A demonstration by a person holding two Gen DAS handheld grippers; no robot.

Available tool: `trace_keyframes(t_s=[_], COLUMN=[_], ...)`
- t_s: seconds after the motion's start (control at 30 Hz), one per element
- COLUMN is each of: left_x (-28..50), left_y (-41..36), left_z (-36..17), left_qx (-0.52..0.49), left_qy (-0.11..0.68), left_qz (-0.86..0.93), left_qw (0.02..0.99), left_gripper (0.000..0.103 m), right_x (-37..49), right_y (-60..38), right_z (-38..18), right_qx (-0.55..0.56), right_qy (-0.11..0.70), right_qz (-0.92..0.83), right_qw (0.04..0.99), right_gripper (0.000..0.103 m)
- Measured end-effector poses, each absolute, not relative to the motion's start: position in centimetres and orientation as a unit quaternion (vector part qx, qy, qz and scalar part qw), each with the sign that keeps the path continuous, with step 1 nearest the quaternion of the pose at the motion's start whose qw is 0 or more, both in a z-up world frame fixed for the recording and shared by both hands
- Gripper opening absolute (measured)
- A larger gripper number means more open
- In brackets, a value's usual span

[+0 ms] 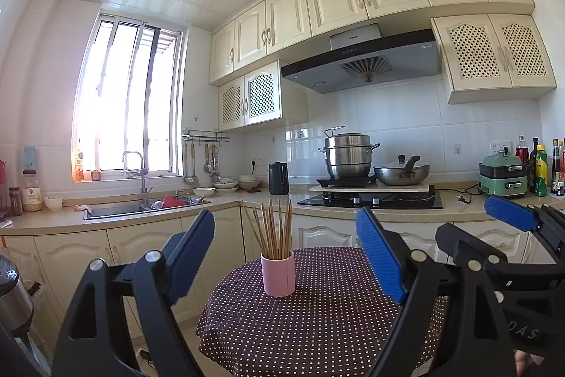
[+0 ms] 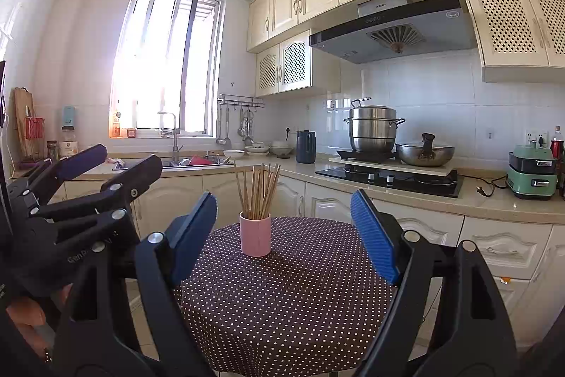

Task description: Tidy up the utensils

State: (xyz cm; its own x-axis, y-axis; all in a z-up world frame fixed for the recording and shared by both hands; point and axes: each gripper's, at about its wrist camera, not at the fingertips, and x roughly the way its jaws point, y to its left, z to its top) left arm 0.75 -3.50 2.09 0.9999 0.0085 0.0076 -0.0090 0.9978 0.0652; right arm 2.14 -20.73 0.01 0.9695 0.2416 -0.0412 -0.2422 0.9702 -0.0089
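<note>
Pink cup (image 1: pixel 278 274) of chopsticks (image 1: pixel 273 228) seen upright at frame centre, on polka-dot bench (image 1: pixel 317 324). Left tongs (image 1: pixel 286 253) released, jaws spread wide either side of cup, nothing gripped. Right tongs (image 2: pixel 284 232) likewise released, held level short of cup. Kitchen counter (image 2: pixel 494 204) seen behind, upper half of frame.

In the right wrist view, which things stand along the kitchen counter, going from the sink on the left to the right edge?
Steel sink → white bowls → dark blue electric kettle → stacked steel steamer pot → steel wok with lid → mint green cooking appliance.
</note>
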Motion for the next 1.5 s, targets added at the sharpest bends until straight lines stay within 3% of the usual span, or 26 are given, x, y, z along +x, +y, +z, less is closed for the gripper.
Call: trace_keyframes(t_s=[1.5], left_x=[0.65], left_y=[-2.78], left_z=[1.57], left_qx=[0.032], left_qy=[-0.001], left_qz=[0.006], left_qw=[0.999], left_gripper=[0.081], right_x=[2.3], right_y=[-21.27], right_z=[0.03], right_qx=[-0.006], right_qy=[0.025], right_qz=[0.123], right_qw=[0.992], right_gripper=[0.078])
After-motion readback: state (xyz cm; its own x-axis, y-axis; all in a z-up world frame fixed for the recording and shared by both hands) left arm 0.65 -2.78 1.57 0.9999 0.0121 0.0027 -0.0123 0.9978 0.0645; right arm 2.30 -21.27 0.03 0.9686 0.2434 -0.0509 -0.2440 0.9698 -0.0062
